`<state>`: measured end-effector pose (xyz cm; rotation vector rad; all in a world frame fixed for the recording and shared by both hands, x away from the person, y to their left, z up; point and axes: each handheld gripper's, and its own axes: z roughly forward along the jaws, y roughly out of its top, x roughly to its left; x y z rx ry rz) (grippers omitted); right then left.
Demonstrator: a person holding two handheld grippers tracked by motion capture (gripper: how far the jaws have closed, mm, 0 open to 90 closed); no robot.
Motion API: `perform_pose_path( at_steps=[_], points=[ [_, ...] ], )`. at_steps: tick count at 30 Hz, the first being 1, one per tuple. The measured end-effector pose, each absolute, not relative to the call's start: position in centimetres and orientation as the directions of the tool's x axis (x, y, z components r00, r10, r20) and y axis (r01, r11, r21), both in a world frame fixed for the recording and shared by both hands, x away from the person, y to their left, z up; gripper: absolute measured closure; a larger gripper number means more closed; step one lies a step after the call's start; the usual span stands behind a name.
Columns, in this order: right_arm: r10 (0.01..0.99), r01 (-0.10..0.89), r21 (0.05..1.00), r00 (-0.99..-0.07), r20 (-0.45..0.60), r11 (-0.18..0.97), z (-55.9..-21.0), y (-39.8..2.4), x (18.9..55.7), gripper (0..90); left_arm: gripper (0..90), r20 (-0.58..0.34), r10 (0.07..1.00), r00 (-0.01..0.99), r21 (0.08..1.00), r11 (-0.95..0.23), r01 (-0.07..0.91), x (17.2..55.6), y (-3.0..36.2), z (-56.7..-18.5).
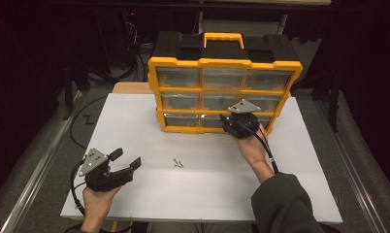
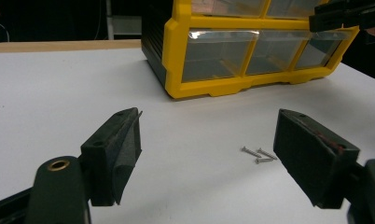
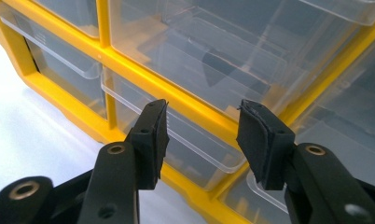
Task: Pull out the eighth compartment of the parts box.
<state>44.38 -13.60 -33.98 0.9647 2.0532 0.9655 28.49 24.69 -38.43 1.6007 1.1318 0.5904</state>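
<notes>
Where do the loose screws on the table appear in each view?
High view: the screws lie on the white table, mid-front, between the two hands.
Left gripper view: the screws lie right of centre, just inside the right jaw.
Right gripper view: no screws in this picture; it looks at the clear drawers.
Shared landmark: the yellow organizer.

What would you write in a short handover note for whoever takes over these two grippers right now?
Right gripper: open, jaws either side of a bottom-row clear drawer of the yellow organiser, not gripping it.
Left gripper: open, empty, low over the white table.
Three small screws lie loose on the table, apart from the organiser.
Done: right gripper lined up at the drawer front.
Left, probably: pull the drawer out, pick up the screws and drop them in.
</notes>
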Motion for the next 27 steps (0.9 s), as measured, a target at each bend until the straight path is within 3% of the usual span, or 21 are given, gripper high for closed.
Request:
perform_pose_path(
  at_steps=[14,27],
  points=[
    [0.771,0.289,0.761,-0.495,-0.401,0.581,-33.85,-12.89,44.50,57.4,23.4,-0.160,0.886,0.434,0.928,-0.015,0.373,28.51,24.72,-38.40],
    [0.733,0.266,0.721,-0.491,-0.471,0.640,-33.89,-12.65,44.42,58.4,23.3,-0.167,0.887,0.431,0.926,-0.009,0.378,28.53,24.76,-38.47]
  ],
)
